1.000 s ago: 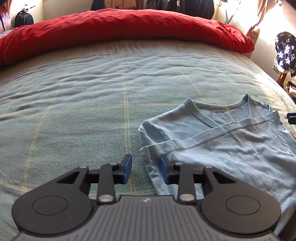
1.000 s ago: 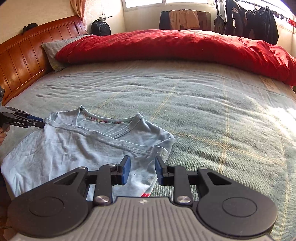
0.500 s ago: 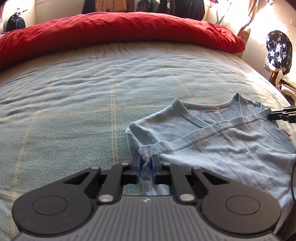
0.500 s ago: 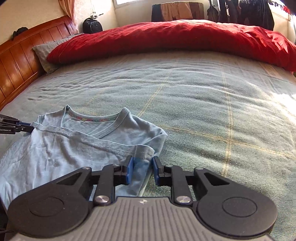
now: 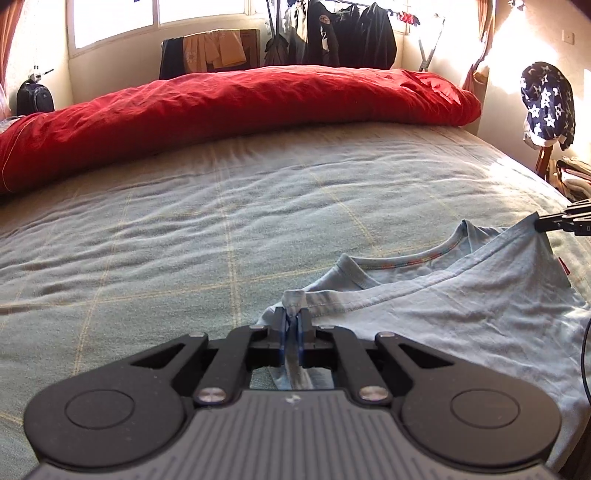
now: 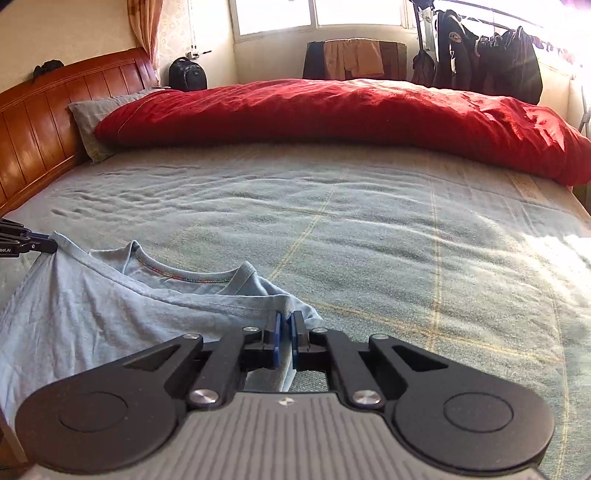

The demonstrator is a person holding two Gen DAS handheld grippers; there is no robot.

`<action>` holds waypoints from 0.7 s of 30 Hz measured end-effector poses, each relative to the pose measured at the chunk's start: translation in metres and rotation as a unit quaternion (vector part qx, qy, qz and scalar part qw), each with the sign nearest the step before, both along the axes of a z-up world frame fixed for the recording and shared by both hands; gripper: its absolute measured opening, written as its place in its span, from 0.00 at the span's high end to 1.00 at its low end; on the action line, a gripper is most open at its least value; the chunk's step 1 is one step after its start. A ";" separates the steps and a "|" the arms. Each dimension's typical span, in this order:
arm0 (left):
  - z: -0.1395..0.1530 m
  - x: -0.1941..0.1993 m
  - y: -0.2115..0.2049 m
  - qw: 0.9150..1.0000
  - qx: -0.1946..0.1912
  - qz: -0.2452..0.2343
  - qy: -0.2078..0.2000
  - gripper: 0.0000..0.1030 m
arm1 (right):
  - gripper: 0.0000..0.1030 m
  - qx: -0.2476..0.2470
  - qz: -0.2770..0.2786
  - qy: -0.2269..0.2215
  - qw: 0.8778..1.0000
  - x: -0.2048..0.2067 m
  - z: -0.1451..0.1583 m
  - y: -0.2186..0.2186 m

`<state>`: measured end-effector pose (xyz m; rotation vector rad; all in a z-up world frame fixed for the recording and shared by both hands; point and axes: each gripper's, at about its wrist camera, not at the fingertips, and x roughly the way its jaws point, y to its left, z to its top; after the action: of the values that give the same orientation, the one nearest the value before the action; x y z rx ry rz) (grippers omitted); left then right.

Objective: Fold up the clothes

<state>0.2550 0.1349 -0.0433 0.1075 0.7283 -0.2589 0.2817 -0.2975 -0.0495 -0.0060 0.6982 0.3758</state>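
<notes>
— Where is the T-shirt?

— The light blue T-shirt lies on the grey-green bedspread, at the near side of the bed, with its neckline toward the red duvet heaped along the far edge.

— And the left gripper?

— The left gripper has its blue-padded fingers pressed nearly together on a bunched corner of the folded hem edge, which pokes up between them.

— The right one?

— The right gripper is likewise clamped on the opposite corner of that same edge; a narrow slit remains between its fingers, filled with cloth. The edge runs taut between the two corners and looks raised a little off the bed, though I can't be sure how far.

— Anything else around?

— A wooden headboard with a grey pillow beside it, and dark jackets hanging by the window.
</notes>
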 end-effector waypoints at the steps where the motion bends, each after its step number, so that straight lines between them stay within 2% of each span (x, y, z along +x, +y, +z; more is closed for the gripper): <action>1: 0.002 0.002 0.001 1.000 -0.004 0.003 -0.004 0.96 | 0.94 0.002 -0.003 -0.003 1.000 0.002 0.002 -0.001; 5: 0.001 0.018 0.001 1.000 -0.006 0.006 -0.009 0.96 | 0.94 -0.001 -0.016 -0.009 1.000 0.011 0.002 -0.005; 8: -0.021 0.039 -0.003 1.000 0.001 0.007 0.024 0.95 | 0.94 0.001 -0.029 0.012 1.000 0.024 -0.014 -0.007; 9: -0.031 0.043 -0.004 0.999 0.004 0.014 0.037 0.91 | 0.94 0.002 -0.034 0.020 0.999 0.028 -0.021 -0.007; 11: -0.051 0.050 -0.006 0.998 0.011 0.028 0.064 0.88 | 0.92 0.003 -0.042 0.037 0.998 0.033 -0.032 -0.008; 12: -0.053 0.048 -0.006 0.998 0.010 0.031 0.058 0.88 | 0.90 0.003 -0.044 0.046 0.998 0.033 -0.036 -0.009; 15: -0.041 0.030 -0.002 0.998 0.009 0.026 0.050 0.86 | 0.84 -0.005 -0.042 0.030 0.999 0.013 -0.024 -0.010; 19: -0.013 -0.007 -0.006 0.997 0.064 0.006 0.034 0.79 | 0.84 -0.011 0.000 0.016 1.000 -0.020 0.004 -0.007; 21: -0.009 -0.031 -0.009 0.998 0.060 -0.006 0.034 0.74 | 0.82 -0.011 0.039 0.027 0.999 -0.038 0.015 0.002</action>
<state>0.2239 0.1256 -0.0525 0.2177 0.8102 -0.2306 0.2439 -0.2955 -0.0347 -0.0443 0.7567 0.4439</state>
